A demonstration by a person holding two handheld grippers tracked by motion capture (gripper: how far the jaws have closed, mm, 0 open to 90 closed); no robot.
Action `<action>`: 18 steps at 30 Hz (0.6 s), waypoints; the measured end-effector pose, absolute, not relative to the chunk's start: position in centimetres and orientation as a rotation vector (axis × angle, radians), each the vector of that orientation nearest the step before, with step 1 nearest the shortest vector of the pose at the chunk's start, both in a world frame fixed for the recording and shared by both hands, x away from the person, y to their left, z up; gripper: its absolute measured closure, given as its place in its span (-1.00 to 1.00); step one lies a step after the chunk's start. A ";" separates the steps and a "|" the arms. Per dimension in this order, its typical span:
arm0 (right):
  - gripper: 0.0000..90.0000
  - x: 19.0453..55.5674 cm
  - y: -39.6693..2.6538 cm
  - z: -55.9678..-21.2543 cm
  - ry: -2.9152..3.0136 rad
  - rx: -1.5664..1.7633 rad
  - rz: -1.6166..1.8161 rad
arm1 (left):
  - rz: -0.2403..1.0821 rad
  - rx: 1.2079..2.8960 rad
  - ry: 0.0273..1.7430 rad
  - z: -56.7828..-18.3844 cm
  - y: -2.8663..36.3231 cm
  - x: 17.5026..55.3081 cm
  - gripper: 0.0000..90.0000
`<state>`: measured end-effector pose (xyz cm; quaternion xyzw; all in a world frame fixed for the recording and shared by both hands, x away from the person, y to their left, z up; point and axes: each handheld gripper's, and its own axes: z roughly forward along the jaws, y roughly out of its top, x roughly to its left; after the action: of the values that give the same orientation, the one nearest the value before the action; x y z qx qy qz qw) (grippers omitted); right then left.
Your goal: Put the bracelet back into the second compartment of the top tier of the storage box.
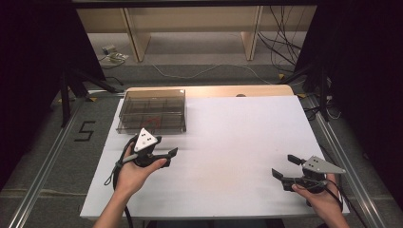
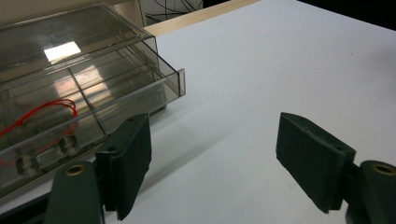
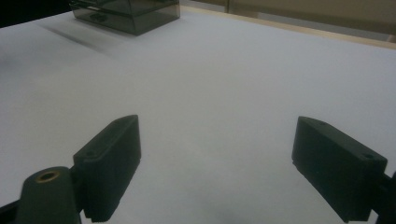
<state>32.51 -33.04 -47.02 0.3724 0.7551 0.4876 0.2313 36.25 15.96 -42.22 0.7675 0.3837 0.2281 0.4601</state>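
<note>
— Box (image 1: 152, 110), clear smoky plastic with a lid, sits just ahead of the left gripper (image 1: 161, 145), at the far left part of the white table (image 1: 237, 142). See it?

— Yes. In the left gripper view the box (image 2: 79, 88) lies forward and to the left of the jaws, its near corner just beyond the left jaw's tip. Whether jaw and box touch, I cannot tell. Dividers split it into compartments, and a red cord (image 2: 44, 109) loops inside the nearest one, next to two small clear cylinders (image 2: 69, 144).

— How does the left gripper stand?

— Its jaws are spread wide with nothing between them but bare table. A hand (image 1: 135, 173) grips it from below, and the grey three-cornered plate on top faces upward.

— And the right gripper (image 1: 284, 167)?

— Also spread wide and holding nothing. It is held low over the table's near right part by the other hand (image 1: 321, 197), well apart from the left gripper. In the right gripper view the box (image 3: 126, 11) is far ahead and to the left of its jaws, with open white table between.

— Anything beyond the box?

— A strip of pale wood (image 1: 214, 90) along the table's far edge, past the white surface.
</note>
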 end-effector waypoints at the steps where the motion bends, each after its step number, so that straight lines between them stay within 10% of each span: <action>1: -0.63 32.5 -33.0 -47.0 2.078 1.023 1.337 | 0.563 1.892 0.942 -42.4 16.0 36.0 -0.41; 18: -0.63 32.5 -33.0 -47.0 2.080 1.011 1.340 | 0.569 1.914 0.965 -45.0 17.8 32.7 -0.43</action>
<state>32.46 -32.98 -46.99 0.3681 0.7569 0.4875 0.2322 32.71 17.82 -44.96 0.7725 0.3897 0.2298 0.4457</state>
